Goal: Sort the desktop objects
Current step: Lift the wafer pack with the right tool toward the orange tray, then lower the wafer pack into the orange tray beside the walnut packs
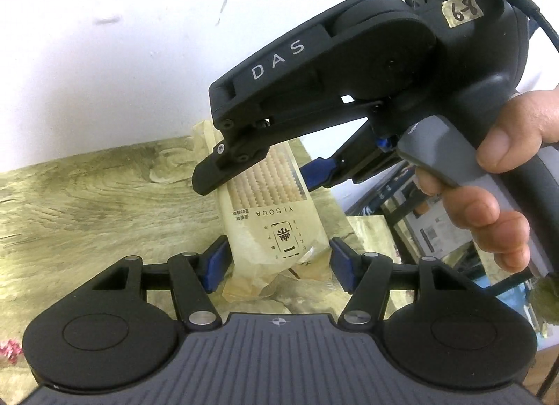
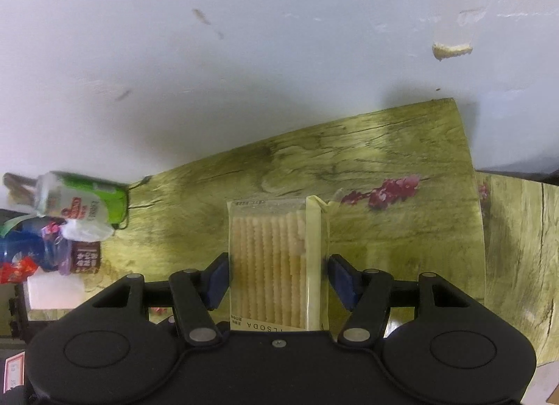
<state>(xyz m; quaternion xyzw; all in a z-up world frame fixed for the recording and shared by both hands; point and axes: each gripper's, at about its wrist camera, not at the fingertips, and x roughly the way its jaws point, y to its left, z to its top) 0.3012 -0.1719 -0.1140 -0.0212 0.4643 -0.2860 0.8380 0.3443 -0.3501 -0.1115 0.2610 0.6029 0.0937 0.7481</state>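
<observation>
A clear pack of soda crackers (image 1: pixel 270 209) with a cream label is held above the wood-grain table (image 1: pixel 87 195). My right gripper (image 1: pixel 265 174) comes in from the upper right and is shut on the pack's far end; in its own view the pack (image 2: pixel 276 265) sits between the blue pads (image 2: pixel 218 277). My left gripper (image 1: pixel 277 263) is at the pack's near, crumpled end, its blue pads (image 1: pixel 216 262) on either side with a small gap showing.
A pile of snack packets and a green-white bag (image 2: pixel 80 206) lies at the table's left end. A white wall (image 2: pixel 244 56) runs behind the table. A red flower print (image 2: pixel 391 190) marks the tabletop. A dark shelf with boxes (image 1: pixel 436 223) stands to the right.
</observation>
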